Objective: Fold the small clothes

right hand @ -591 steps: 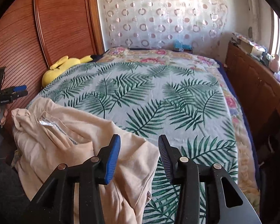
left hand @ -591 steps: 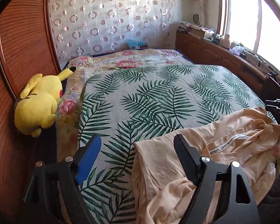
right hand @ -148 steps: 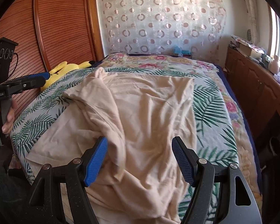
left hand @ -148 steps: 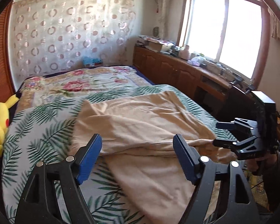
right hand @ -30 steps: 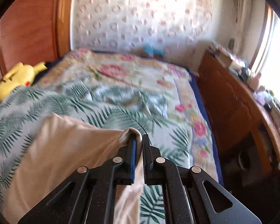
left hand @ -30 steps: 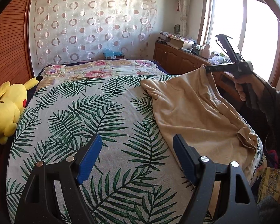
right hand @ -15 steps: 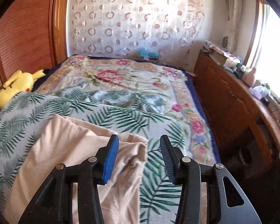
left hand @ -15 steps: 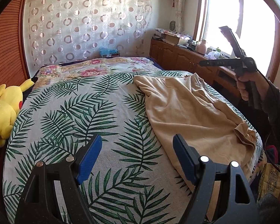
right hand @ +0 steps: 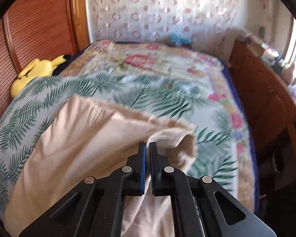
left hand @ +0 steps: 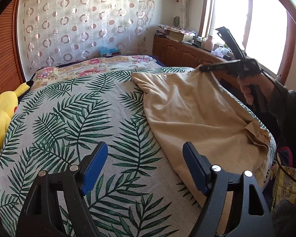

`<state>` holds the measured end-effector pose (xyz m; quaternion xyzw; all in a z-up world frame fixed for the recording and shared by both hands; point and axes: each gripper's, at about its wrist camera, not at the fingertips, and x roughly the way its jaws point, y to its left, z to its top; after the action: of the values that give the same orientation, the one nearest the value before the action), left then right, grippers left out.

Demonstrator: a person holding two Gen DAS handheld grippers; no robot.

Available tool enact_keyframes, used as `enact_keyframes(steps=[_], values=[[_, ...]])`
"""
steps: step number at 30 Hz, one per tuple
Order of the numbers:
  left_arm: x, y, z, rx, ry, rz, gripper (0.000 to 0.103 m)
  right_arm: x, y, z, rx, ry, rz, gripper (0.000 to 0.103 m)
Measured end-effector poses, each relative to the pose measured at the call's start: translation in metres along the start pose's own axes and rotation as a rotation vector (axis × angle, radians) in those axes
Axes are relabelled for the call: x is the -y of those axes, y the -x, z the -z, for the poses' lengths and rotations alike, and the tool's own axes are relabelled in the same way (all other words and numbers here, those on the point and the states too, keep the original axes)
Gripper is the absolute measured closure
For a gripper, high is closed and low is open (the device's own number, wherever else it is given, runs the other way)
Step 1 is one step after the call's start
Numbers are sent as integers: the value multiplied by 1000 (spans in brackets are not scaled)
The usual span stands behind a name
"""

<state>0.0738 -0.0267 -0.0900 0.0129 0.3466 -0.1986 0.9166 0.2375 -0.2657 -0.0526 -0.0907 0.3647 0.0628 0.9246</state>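
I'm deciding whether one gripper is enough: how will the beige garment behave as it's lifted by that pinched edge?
Probably floppy: the beige garment sags from the right gripper in soft folds. Likely light, since a small pinch raises the edge. It would probably drag across the bedspread, so the open left gripper may help.

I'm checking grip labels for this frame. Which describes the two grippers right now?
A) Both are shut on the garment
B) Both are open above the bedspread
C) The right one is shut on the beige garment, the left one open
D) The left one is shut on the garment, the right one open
C: the right gripper pinches a fold of the beige garment, while the left gripper is spread wide with nothing between its fingers.
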Motion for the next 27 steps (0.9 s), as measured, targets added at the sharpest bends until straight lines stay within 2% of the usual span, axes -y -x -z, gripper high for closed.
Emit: enact_keyframes(steps=[2, 4, 6, 8, 9, 12, 20, 23, 27], values=[[2, -2, 1, -7, -1, 8, 24, 14, 6, 0, 2, -42, 62, 99], [5, -3, 3, -12, -8, 13, 24, 24, 7, 2, -12, -63, 68, 99], [9, -4, 5, -20, -18, 18, 24, 26, 12, 6, -11, -47, 111, 97], [12, -5, 5, -30, -28, 20, 24, 28, 22, 12, -14, -33, 146, 78], [15, -5, 5, -32, -32, 19, 24, 26, 26, 15, -5, -32, 127, 70], [18, -4, 6, -34, -39, 28, 24, 14, 49, 35, 21, -13, 33, 70], [31, -8, 11, -55, -53, 49, 24, -25, 109, 116, 25, 78, -167, 70], [33, -12, 11, -68, -56, 46, 24, -28, 123, 133, 25, 77, -201, 70], [38, -11, 11, -66, -67, 48, 24, -35, 122, 137, 18, 95, -231, 70]])
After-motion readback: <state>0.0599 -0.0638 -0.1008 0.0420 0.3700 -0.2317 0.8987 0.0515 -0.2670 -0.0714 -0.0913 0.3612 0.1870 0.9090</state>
